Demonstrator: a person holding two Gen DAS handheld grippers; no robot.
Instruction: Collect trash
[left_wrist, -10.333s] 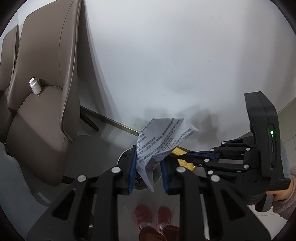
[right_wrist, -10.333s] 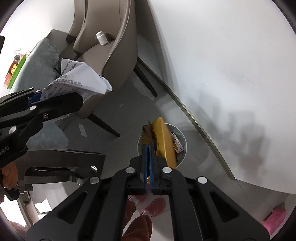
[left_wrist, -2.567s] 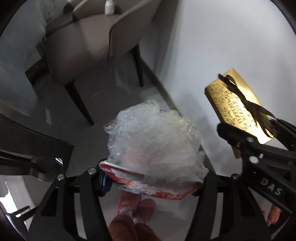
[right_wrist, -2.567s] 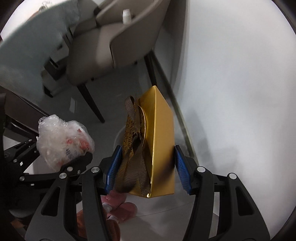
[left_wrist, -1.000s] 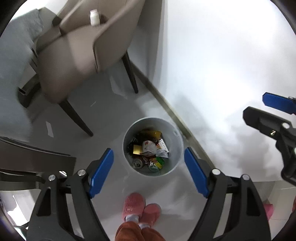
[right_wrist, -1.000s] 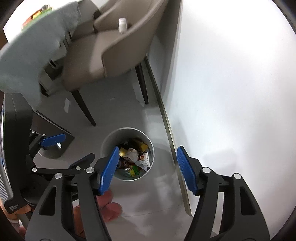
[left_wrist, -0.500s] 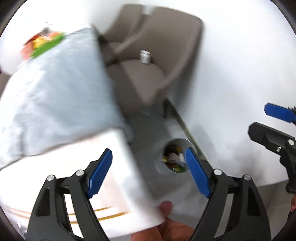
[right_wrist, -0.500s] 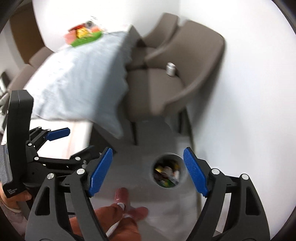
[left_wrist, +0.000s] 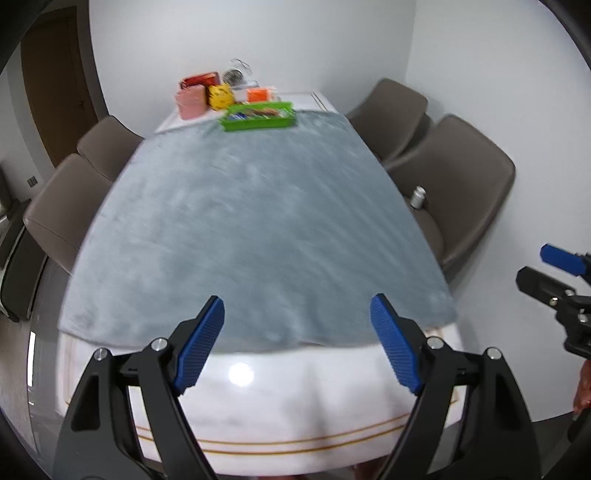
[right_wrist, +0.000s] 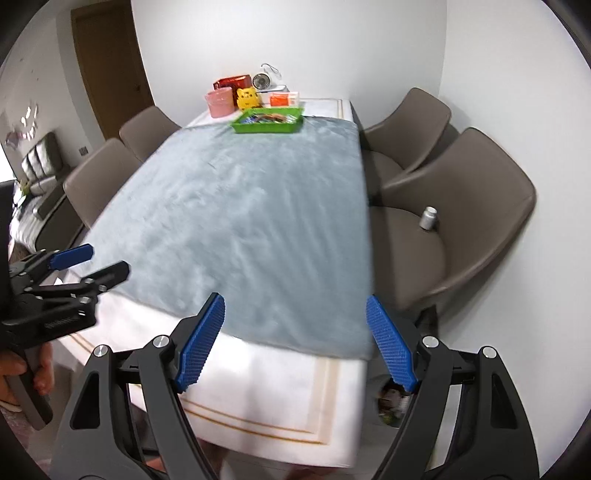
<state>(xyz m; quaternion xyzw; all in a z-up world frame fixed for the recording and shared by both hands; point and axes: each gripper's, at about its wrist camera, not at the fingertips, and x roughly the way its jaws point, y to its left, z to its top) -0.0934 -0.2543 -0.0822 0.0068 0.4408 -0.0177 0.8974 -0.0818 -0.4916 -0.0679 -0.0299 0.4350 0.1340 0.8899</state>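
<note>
Grey cloth (left_wrist: 255, 229) over white table (left_wrist: 295, 406); green tray (left_wrist: 258, 117) at far end; brown chairs (right_wrist: 461, 229) alongside.

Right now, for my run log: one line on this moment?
left gripper: open | right gripper: open | small bottle: on chair seat

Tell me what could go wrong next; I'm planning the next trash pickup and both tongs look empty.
The small bottle stands upright on the chair seat; a nudge from the right tongs might tip or roll it off. The far-end items around the green tray may not be trash, so grabbing them risks binning keepers.
</note>
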